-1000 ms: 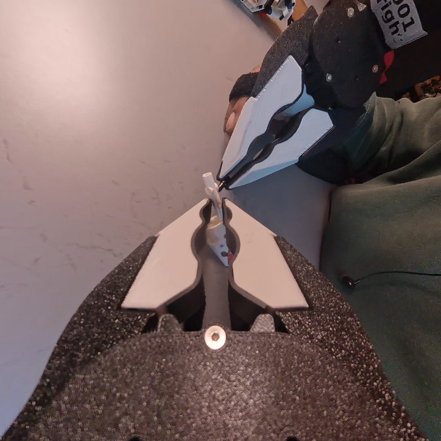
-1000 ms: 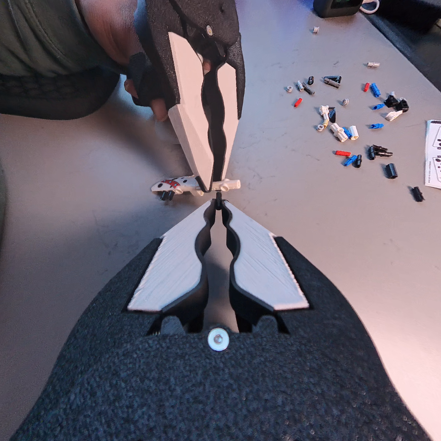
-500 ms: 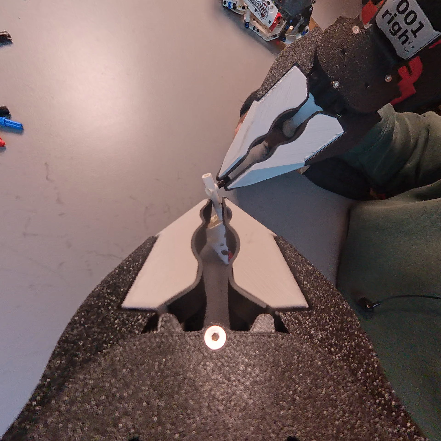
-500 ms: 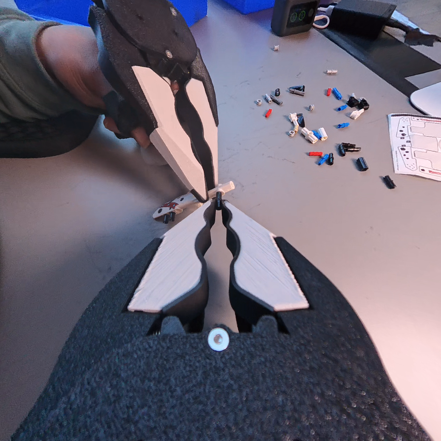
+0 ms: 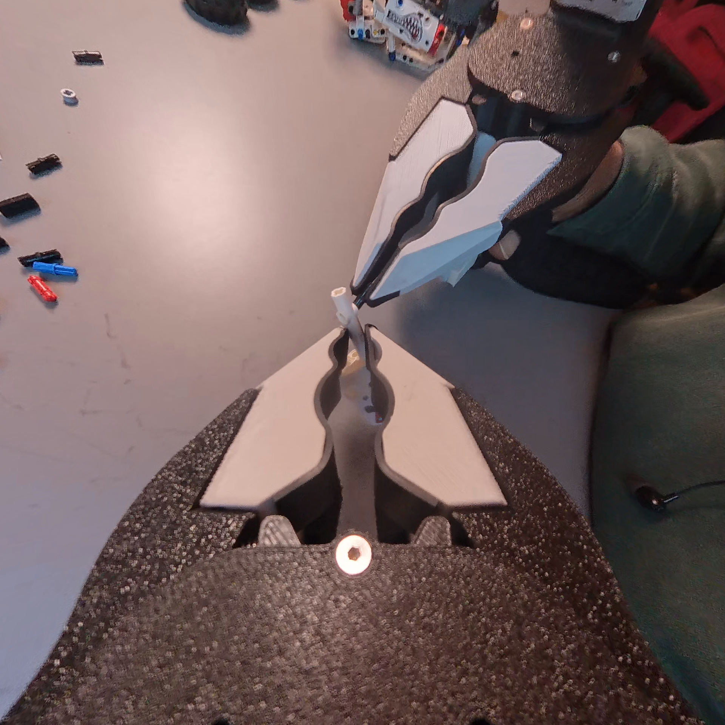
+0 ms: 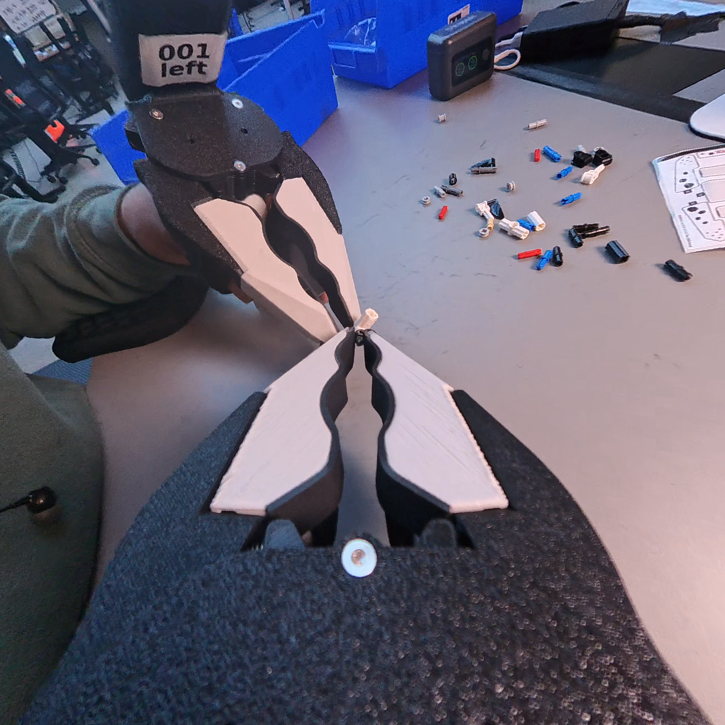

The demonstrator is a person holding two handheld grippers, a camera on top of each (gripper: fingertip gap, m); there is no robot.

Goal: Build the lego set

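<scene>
On my left side, the left gripper (image 5: 356,331) is clenched on a slim white lego piece with a printed red and black pattern (image 5: 359,367). The piece runs lengthwise between my two pale fingers, its patterned end back in the wavy gap and its white tubular connector end (image 5: 342,304) poking out just past the tips. From the right wrist view the same left gripper (image 6: 345,319) comes in from the upper left, tilted down, with the white connector tip (image 6: 367,317) showing beyond it.

At the centre, the two grippers meet nose to nose above the grey tabletop (image 5: 196,176). My right gripper (image 6: 359,337) is pinched tight on a small black lego pin (image 6: 359,338), which sits right at the very tips and touches the side of the white connector. In the left wrist view the right gripper (image 5: 363,300) arrives from the upper right, its points against the white connector.

Further right on the table, well apart from both grippers, lies a scatter of small loose lego parts in black, blue, red and white (image 6: 525,204), and beyond them a printed white instruction sheet (image 6: 694,196) at the edge. A partly built lego model with a shark-mouth print (image 5: 404,23) sits at the far side of the table in the left wrist view.
</scene>
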